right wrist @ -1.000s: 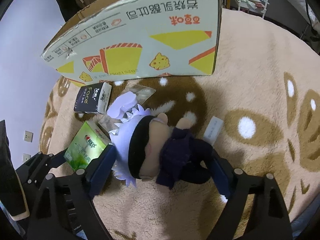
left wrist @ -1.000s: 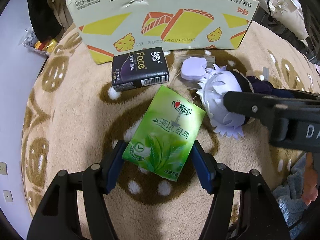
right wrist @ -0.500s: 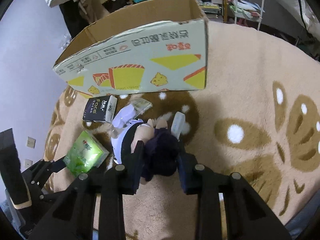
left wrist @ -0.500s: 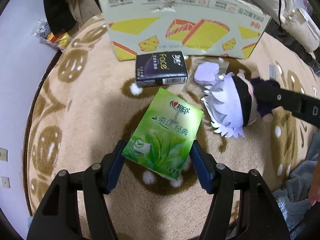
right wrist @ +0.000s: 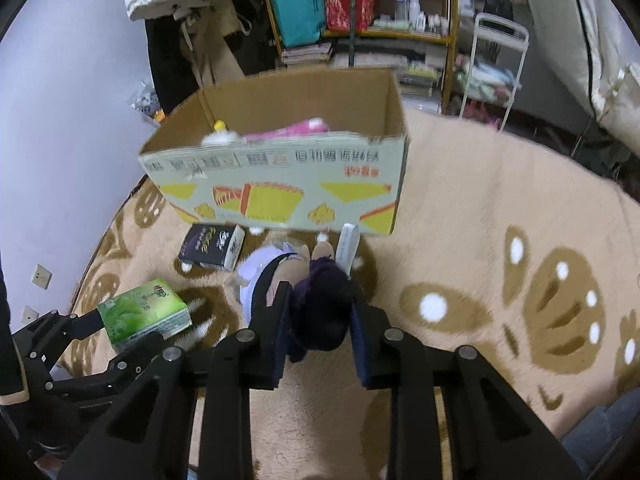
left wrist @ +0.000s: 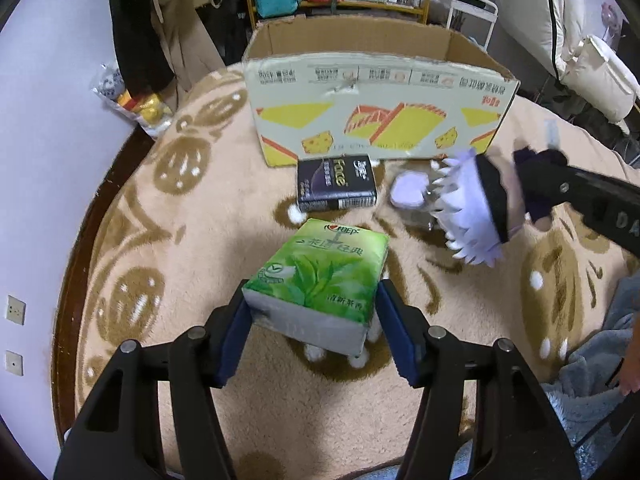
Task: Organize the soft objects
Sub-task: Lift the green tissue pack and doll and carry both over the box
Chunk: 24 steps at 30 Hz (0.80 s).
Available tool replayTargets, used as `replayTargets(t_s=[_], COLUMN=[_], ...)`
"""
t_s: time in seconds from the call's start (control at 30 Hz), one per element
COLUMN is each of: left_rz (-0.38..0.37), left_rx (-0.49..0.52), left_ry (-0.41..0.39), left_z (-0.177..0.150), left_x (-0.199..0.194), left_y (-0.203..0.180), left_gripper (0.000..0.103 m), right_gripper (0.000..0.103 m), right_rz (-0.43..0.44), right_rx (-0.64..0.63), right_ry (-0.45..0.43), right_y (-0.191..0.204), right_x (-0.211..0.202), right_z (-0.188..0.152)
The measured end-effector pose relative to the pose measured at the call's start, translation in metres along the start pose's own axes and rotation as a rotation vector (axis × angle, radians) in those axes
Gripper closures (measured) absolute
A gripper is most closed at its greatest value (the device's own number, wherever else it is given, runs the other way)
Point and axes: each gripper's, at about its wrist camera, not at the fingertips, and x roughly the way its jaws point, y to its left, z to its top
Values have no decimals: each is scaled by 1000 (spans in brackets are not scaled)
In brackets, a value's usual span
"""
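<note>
My left gripper is shut on a green tissue pack and holds it above the rug; the pack also shows in the right wrist view. My right gripper is shut on a plush doll with white spiky hair and dark clothes, lifted off the rug; the doll also shows in the left wrist view. An open cardboard box stands ahead on the rug, with pink and white soft things inside. A black tissue pack and a small lilac item lie in front of the box.
A beige rug with brown patterns covers the floor. A small white packet lies by the box. Shelves and hanging clothes stand behind the box. A grey blanket lies at the right.
Both grippers have risen: the green pack and the doll are lifted off the rug. The right gripper closed on the doll. The box's inside now shows.
</note>
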Motion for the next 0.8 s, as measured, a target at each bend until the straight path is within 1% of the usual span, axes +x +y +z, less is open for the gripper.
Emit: replayTargets(t_s=[0.1,0.2,0.33,0.37,0.43,0.53,0.7,0.8], left_rz=[2,8,-30,-29,-24,-8,10,31], left_rx=[-9,-21,-18,-11,7,15,0,-2], left_ry=[-53,-136,-256,-299,-359,-422,-487,-534], left_z=[3,8,13,14,17,22,35,45], left_x=[-11,-27,-49,-57,-69,-83,-93,-96], left_y=[1,5,7,6,4,2,6,8], left_gripper=[43,43,43,43,43,43,43,43], right_gripper=[75,75,75,75,75,75,75,75], right_rz=[-51,-66,-90,-92,-99,-117,-136,-149], right_rx=[-45,-69,-86,-91,-102,-118,-133,-134], right_ry=[-54,-102,-177,-201,-236,-289,-400,-446], right_y=[4,8,10,11,12,14,15,15], right_x=[-15,-27,-45,-50,-58,-70,-87,-89], right_z=[3,7,14,16,19,23,35,43])
